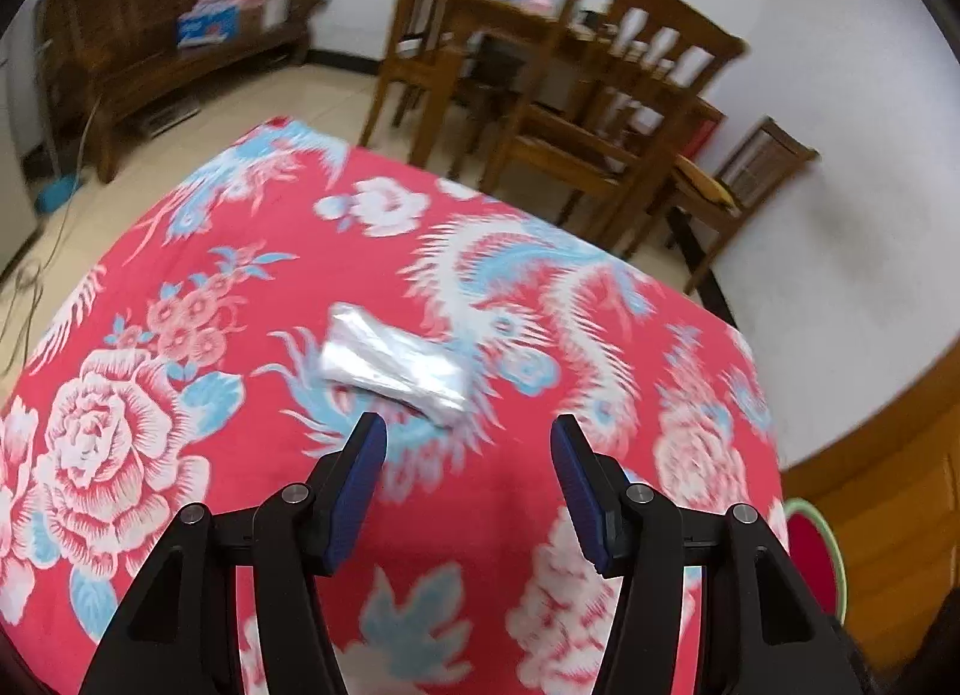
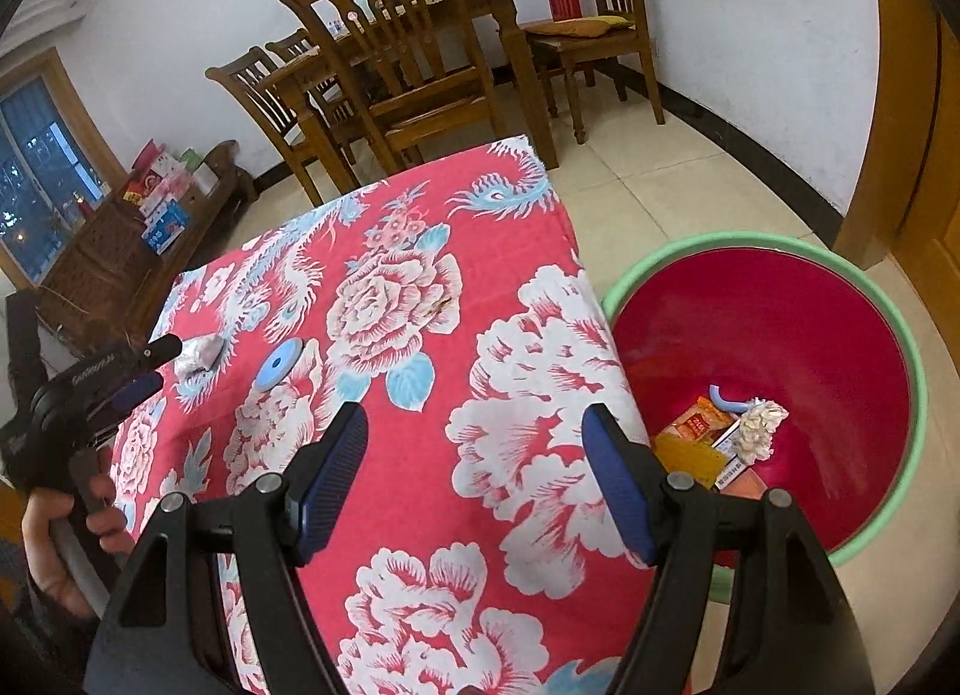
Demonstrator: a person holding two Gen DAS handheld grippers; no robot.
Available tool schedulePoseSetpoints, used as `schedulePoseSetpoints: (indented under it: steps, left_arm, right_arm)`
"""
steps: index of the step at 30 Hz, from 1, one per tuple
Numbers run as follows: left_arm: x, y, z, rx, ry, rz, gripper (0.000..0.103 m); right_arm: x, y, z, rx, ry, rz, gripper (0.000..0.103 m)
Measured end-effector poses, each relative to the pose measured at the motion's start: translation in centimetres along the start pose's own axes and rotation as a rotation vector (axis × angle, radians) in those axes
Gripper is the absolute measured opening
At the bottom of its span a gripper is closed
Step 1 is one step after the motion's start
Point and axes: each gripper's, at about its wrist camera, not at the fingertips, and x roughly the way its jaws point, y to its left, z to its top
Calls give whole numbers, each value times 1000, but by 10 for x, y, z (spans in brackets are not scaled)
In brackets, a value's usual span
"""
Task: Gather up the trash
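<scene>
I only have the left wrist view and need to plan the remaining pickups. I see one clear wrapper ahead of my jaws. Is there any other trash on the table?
Observer: Yes, a blue disc lies on the cloth beside the wrapper, not touching it.
Operator: Is anything in the bin?
Observer: Yes. The bin has an orange packet and crumpled white paper at the bottom, among other bits.
Operator: Is the right gripper free?
Observer: Yes. The right gripper is open and empty, above the cloth near the bin.
</scene>
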Motion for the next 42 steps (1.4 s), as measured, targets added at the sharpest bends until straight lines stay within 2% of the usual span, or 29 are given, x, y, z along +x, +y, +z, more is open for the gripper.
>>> schedulePoseSetpoints:
  steps: [8,15,17,19,21,24,31,40,42]
  left_arm:
    - [31,16,19,-55,26,47,58]
    - [54,12,25,-37,54,71,58]
    - [55,6,24,5,46,96,58]
    - [57,2,21,40,42,111,56]
    - [57,-2,18,74,38,129,46]
    - [55,-2,15,94,40,122,35]
    - [36,5,7,106,31,98,32]
    - [1,24,-10,119,13,68,32]
    - [-4,30,-11,114,11,66,32]
  right_arm:
    - [12,5,4,-14,16,-5,74]
    - [18,9,6,-23,22,-3,74]
    - [20,10,7,-26,22,-2,74]
    - [22,12,9,-31,23,-1,74]
    - [23,15,9,-37,22,1,74]
    - [25,18,10,-43,21,7,74]
    - [31,39,14,-89,22,20,74]
    - [54,97,12,-168,74,68,74]
    - [62,110,9,-174,96,82,71]
